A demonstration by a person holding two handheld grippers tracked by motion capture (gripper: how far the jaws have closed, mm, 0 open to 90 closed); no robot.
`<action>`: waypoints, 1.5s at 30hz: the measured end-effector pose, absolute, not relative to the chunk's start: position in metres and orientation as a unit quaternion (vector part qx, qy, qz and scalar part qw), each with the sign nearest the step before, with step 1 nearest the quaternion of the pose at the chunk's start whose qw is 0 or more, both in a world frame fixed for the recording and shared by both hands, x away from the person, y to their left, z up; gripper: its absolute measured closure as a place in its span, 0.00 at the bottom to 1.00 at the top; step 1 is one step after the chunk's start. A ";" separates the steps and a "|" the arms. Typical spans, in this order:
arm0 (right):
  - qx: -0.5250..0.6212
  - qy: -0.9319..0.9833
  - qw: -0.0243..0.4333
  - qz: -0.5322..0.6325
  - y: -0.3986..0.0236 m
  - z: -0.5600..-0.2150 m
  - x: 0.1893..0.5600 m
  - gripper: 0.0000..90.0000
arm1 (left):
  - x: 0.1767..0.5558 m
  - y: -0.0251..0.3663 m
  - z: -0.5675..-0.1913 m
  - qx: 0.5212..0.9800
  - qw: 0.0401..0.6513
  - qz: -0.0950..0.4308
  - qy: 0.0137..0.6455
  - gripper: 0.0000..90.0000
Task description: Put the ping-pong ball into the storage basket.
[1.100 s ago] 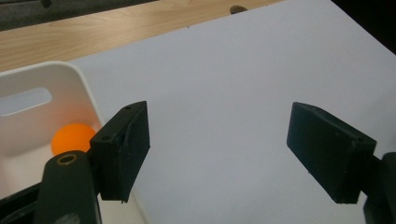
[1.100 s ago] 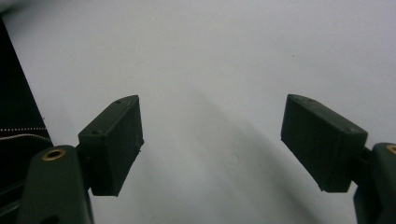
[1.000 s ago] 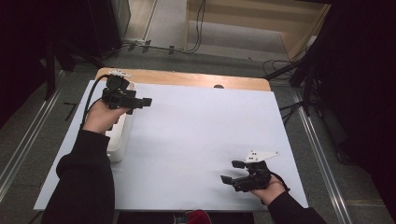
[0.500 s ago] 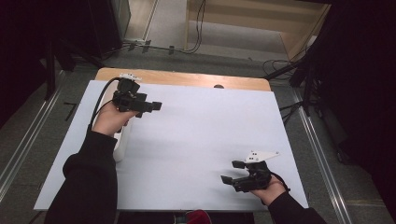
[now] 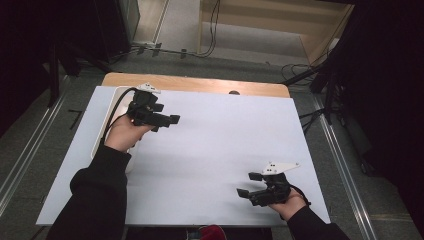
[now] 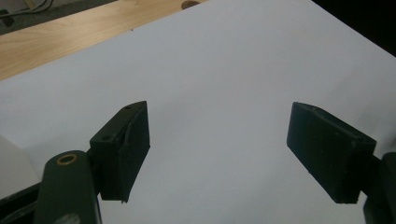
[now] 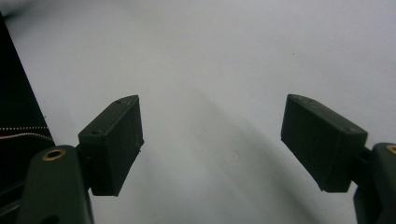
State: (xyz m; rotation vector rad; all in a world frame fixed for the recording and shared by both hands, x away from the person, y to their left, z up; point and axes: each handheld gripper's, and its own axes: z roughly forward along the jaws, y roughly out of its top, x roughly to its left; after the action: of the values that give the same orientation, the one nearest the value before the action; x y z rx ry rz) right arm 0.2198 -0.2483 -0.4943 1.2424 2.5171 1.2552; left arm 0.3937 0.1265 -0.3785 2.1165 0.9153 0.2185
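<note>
Hovering over the white sheet (image 5: pixel 220 145), both tongs gape empty: left (image 5: pixel 167 120), right (image 5: pixel 247 186). Risk: left cable (image 5: pixel 116 111) may snag the white tray (image 5: pixel 107 125) beneath that hand.

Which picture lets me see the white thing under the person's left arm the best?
The high view. There the white object lies along the table's left side, partly covered by the left hand holding the left gripper. I cannot tell what it is. The left gripper view catches just a pale corner at its left edge, likely the same object.
</note>
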 end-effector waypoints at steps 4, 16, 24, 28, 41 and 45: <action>0.405 0.817 0.031 0.408 -0.248 -0.494 0.219 0.22 | 0.389 0.125 -0.382 0.838 0.402 0.085 0.359 0.24; 0.402 0.819 0.033 0.407 -0.248 -0.495 0.219 0.22 | 0.375 0.125 -0.394 0.843 0.401 0.083 0.350 0.24; 0.402 0.820 0.033 0.407 -0.248 -0.495 0.219 0.22 | 0.365 0.127 -0.398 0.843 0.407 0.080 0.343 0.24; 0.402 0.819 0.032 0.407 -0.248 -0.495 0.219 0.22 | 0.360 0.128 -0.401 0.844 0.408 0.084 0.337 0.24; 0.401 0.820 0.032 0.406 -0.248 -0.495 0.219 0.22 | 0.347 0.131 -0.413 0.841 0.420 0.084 0.331 0.24; 0.401 0.821 0.031 0.405 -0.248 -0.495 0.219 0.22 | 0.342 0.132 -0.414 0.841 0.424 0.082 0.325 0.24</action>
State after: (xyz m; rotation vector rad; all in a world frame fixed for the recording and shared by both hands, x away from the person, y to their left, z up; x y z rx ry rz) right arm 0.2189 -0.2479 -0.4947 1.2365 2.5279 1.2486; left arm 0.3424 0.1321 -0.4141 2.1047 0.8133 0.2057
